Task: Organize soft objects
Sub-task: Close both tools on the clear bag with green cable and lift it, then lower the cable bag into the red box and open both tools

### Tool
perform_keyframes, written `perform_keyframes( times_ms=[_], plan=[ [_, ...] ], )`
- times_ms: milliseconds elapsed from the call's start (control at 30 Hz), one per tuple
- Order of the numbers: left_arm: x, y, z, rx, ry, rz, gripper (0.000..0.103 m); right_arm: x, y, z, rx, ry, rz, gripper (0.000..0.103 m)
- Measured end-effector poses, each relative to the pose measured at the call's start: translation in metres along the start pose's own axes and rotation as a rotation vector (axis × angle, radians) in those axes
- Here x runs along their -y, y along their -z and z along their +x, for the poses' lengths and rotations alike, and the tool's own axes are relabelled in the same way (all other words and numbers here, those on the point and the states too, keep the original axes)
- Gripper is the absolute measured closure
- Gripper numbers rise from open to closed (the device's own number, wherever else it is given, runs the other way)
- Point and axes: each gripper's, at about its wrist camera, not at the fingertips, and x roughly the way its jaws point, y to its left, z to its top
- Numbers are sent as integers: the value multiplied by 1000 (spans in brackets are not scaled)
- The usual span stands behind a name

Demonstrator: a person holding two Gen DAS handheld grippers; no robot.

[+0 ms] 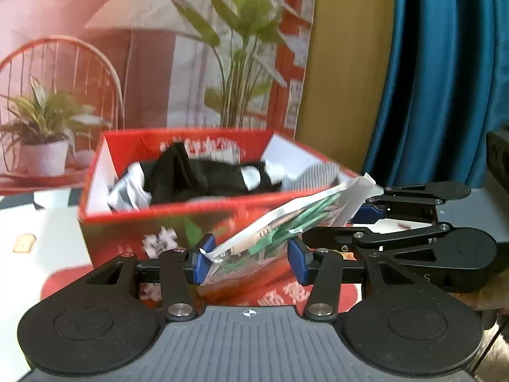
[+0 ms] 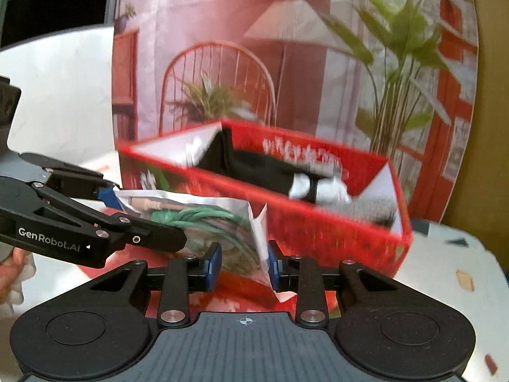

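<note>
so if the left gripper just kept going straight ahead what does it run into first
Apart from the clear bag of green cables between the left gripper pads, probably the near wall of the red box; depth is hard to judge.

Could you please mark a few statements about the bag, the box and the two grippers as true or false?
1. Both grippers hold the same clear plastic bag. True: the left gripper and the right gripper each pinch one end.
2. The bag holds green cables. True.
3. The red box is empty. False: black clothing and white and striped pieces lie in it.
4. The bag is already inside the box. False: it hangs in front of the box, outside it.
5. The box has a closed lid. False: its top is open.
</note>
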Motion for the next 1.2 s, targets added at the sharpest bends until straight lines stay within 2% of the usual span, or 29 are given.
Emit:
perform_keyframes(
  times_ms=[333,567,667,800,1033,1200],
  plan=[
    [7,-42,-28,146,-42,45,50,-5,-52,-20,120,9,-29,75],
    [4,-66,-27,190,-62,60,50,1,-83,-14,172,26,-48,75],
    [-4,-72,-16,177,-53,41,50,5,-91,-3,164,33,-43,75],
    [-15,-73,7,104,-40,-14,50,14,-92,18,111,37,-17,75],
    [-23,-61,49,-36,-48,-43,49,34,-71,57,-25,26,98,75],
    [-28,-61,65,-77,-89,-49,47,42,-57,78,-105,28,162,75]
  ],
)
